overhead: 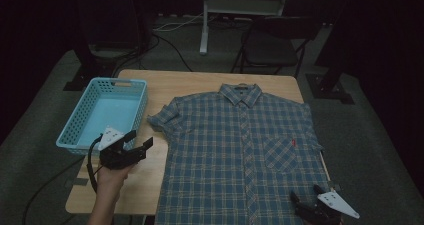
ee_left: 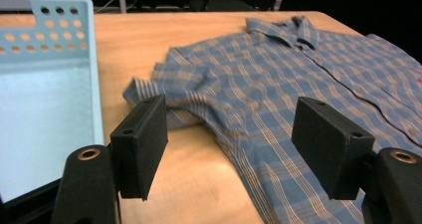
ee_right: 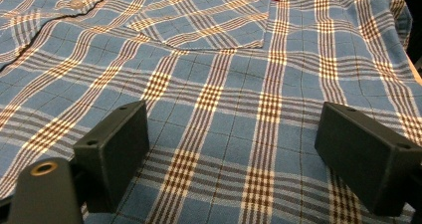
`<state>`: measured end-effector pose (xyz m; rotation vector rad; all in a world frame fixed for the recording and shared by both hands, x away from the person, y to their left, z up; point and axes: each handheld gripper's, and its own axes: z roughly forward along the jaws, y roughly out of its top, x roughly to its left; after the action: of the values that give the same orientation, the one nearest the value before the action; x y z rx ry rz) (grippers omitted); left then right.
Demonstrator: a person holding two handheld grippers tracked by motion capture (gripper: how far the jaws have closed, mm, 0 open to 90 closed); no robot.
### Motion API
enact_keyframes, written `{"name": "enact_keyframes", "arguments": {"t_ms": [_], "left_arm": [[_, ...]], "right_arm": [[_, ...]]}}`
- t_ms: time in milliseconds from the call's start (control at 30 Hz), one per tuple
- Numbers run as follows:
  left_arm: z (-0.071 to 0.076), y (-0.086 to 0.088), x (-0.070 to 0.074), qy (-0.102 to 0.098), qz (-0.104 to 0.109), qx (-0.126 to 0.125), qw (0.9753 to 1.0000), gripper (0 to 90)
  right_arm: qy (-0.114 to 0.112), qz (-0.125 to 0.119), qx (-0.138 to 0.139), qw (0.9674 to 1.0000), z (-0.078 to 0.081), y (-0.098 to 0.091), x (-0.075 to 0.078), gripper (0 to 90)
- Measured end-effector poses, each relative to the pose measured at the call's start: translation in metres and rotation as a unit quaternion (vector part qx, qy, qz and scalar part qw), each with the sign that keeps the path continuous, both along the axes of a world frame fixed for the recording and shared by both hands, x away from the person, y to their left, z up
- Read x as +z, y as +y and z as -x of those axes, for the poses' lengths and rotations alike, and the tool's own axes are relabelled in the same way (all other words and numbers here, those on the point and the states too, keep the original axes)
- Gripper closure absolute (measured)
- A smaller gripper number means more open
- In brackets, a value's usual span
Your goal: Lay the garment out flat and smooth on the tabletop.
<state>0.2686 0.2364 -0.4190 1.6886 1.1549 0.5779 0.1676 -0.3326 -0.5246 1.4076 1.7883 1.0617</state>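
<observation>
Left gripper (overhead: 138, 146), lower left of high view: black body, two black jaws, pale grey three-cornered plate (overhead: 110, 136) on top, black cable (overhead: 90, 167) looping below it, bare hand (overhead: 111, 177) and forearm, no sleeve seen. Right gripper (overhead: 306, 200), bottom right: black, same grey plate (overhead: 337, 203) with small dark holes. Left gripper view: jaws are blocky matte black pads (ee_left: 142, 143), a small hole in each, brass-ringed screw holes (ee_left: 89, 154) on rounded black mounts. Right gripper view: same pads (ee_right: 116, 147), brass ring (ee_right: 44, 168) at lower left
</observation>
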Motion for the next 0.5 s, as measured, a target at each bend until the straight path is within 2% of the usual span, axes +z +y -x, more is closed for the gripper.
{"name": "enact_keyframes", "arguments": {"t_ms": [133,167,233,300,400,500], "left_arm": [[0.014,0.003,-0.010,0.002,0.013,-0.003,0.9999,31.2],[0.016,0.004,-0.014,0.001,0.019,-0.012,0.9997,31.2],[0.019,0.006,-0.021,0.011,0.026,-0.025,0.9993,30.9],[0.021,0.006,-0.028,0.011,0.035,-0.038,0.9986,29.7],[0.025,0.005,-0.036,0.011,0.041,-0.046,0.9980,25.3],[0.029,0.004,-0.043,0.016,0.045,-0.050,0.9976,25.1]], "right_arm": [[0.000,0.000,0.000,1.0000,0.000,0.000,0.000,13.0],[0.000,0.000,0.000,1.0000,0.000,0.000,0.000,13.1],[0.000,0.000,0.000,1.0000,0.000,0.000,0.000,13.0],[-0.001,0.000,0.000,1.0000,0.000,0.000,0.000,13.1],[-0.002,0.000,-0.001,1.0000,0.000,0.000,-0.001,13.1],[-0.003,0.000,-0.002,1.0000,0.001,0.000,-0.001,13.0]]}}
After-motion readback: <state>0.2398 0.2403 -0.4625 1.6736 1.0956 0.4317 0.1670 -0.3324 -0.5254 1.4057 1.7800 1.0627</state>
